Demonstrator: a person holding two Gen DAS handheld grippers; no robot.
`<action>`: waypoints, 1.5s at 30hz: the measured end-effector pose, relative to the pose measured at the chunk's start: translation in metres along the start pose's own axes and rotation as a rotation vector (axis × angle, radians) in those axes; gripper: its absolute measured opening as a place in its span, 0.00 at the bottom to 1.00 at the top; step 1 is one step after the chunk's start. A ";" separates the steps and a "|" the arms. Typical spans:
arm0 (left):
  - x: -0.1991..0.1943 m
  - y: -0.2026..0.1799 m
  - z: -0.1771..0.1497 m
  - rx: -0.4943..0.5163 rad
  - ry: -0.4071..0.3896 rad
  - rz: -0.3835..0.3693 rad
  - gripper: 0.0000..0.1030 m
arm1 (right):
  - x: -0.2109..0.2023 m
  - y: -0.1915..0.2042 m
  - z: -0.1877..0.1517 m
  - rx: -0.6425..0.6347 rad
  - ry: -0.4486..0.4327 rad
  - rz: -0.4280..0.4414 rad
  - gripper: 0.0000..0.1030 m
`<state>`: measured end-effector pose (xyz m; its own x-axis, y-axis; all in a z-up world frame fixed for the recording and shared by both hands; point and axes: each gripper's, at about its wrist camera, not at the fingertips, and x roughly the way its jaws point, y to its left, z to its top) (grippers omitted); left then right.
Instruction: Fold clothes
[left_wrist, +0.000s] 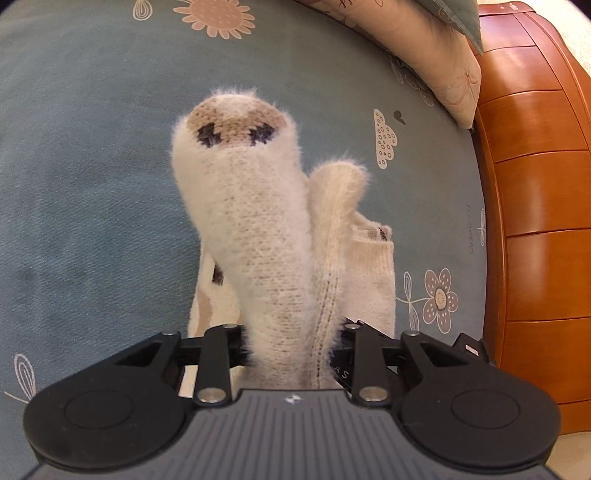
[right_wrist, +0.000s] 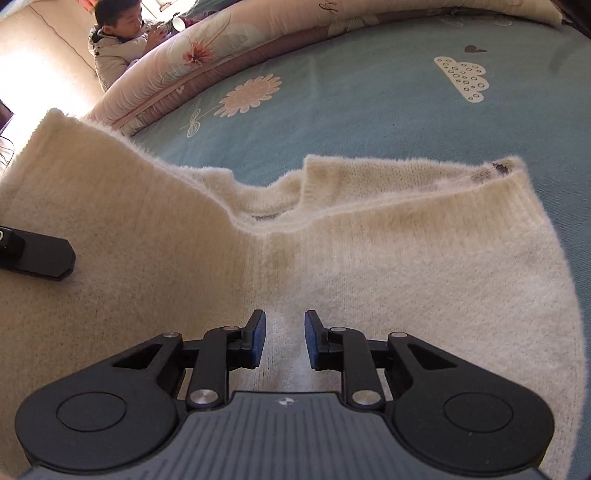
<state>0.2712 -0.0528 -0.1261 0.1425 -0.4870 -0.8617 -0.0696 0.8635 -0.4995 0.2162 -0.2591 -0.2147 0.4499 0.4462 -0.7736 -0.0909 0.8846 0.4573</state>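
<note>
1. Left gripper (left_wrist: 291, 354): jaws nearly closed, clamped on a bunch of the sweater (left_wrist: 258, 236). Fabric fills the gap; the pads are hidden by the knit.
2. From that grip the cream fuzzy knit rises into the left view as 2 rolled folds: a thick one with a tan patch and dark marks at its tip, and a thinner one just right of it. More of the knit hangs below them, over the sheet (left_wrist: 92, 184).
3. Right gripper (right_wrist: 284, 341): jaws a narrow way apart, blue pads visible. Knit runs up between them in a slight ridge. Can't tell whether the pads actually press on it.
4. Sweater (right_wrist: 351, 251) in the right view: spread wide on the blue flowered sheet (right_wrist: 369, 122), far edge folded over with a dark mark at its right corner, left part raised.
5. Black part of the other tool (right_wrist: 40, 254) sits on the knit at the left edge.
6. Quilt (right_wrist: 229, 48) bunched along the far edge of the bed; a person (right_wrist: 114, 48) sits beyond it.
7. Wooden headboard (left_wrist: 535, 221) and pillow (left_wrist: 436, 55) at right in the left view.
</note>
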 end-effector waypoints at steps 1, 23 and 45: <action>0.005 -0.008 0.000 0.003 0.009 0.006 0.27 | -0.008 -0.006 0.002 0.012 -0.012 0.000 0.25; 0.123 -0.122 -0.016 -0.024 0.084 0.071 0.28 | -0.123 -0.143 -0.046 0.214 -0.159 -0.164 0.30; 0.179 -0.186 -0.060 0.437 0.059 0.172 0.69 | -0.137 -0.182 -0.061 0.306 -0.155 -0.227 0.39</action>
<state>0.2501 -0.3083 -0.1923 0.1081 -0.3277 -0.9386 0.3365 0.9005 -0.2756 0.1166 -0.4729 -0.2187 0.5588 0.1977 -0.8054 0.2840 0.8668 0.4098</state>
